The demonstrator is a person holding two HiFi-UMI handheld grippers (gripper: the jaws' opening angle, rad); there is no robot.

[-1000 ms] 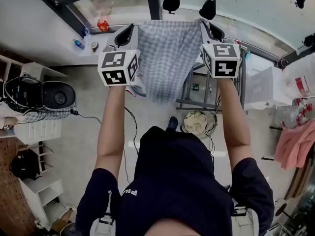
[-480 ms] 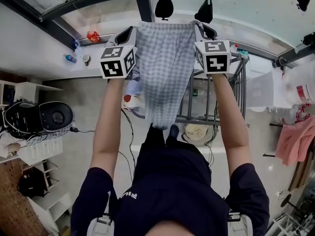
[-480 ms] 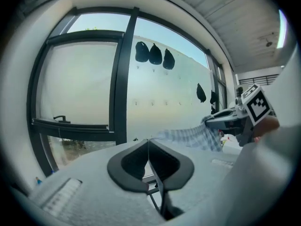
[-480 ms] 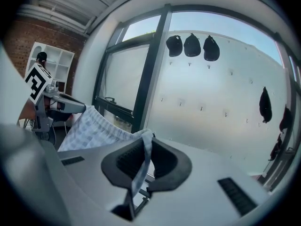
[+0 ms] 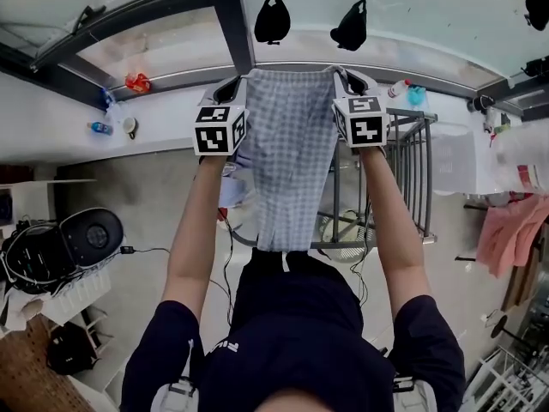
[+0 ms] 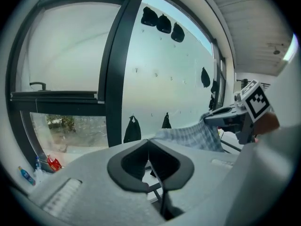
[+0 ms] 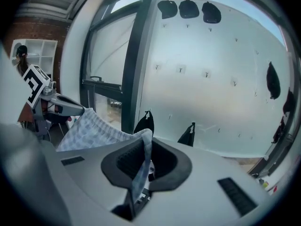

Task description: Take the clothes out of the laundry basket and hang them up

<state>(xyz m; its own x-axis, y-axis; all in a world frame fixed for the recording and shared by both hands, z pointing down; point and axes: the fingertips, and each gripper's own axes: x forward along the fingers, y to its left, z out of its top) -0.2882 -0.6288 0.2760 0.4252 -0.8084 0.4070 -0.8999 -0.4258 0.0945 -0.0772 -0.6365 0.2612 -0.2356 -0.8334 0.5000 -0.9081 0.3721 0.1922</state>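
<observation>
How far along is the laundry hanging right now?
Done: one checked garment is out of the basket. In hand: left gripper and right gripper each pinch a top corner, holding it spread above the metal drying rack. Left: it isn't hung on anything yet. The basket is out of view, so how much remains I cannot tell.

two grippers [image 5: 233, 86] [image 5: 353, 77], one checked garment [image 5: 287, 153], one metal rack [image 5: 413, 174] and one pink cloth [image 5: 506, 239].
</observation>
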